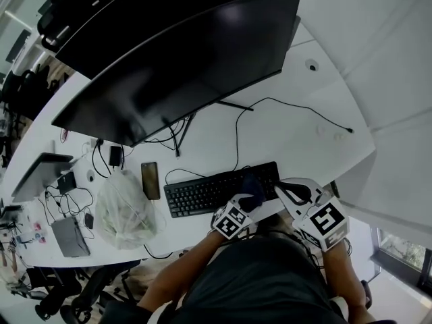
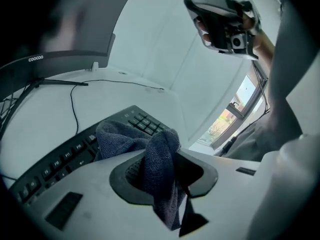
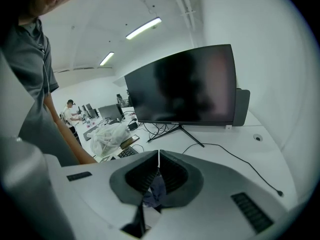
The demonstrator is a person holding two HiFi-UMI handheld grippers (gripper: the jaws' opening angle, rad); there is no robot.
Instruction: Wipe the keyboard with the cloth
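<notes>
to wipe well, the left hand-held gripper, jaws clamped on a bunch of the dark blue terry cloth, should press its loose fold flat and sweep along the key rows. the cloth drapes limp and crumpled over the right end of the black keyboard, near the white tabletop's front edge. the right hand-held gripper has its jaws together, with no clear hold on anything.

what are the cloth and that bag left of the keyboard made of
The cloth looks like dark blue-grey microfibre or terry, matt; a fine looped weave shows. The bag is probably thin clear plastic, slightly glossy; it is crinkled and see-through.
</notes>
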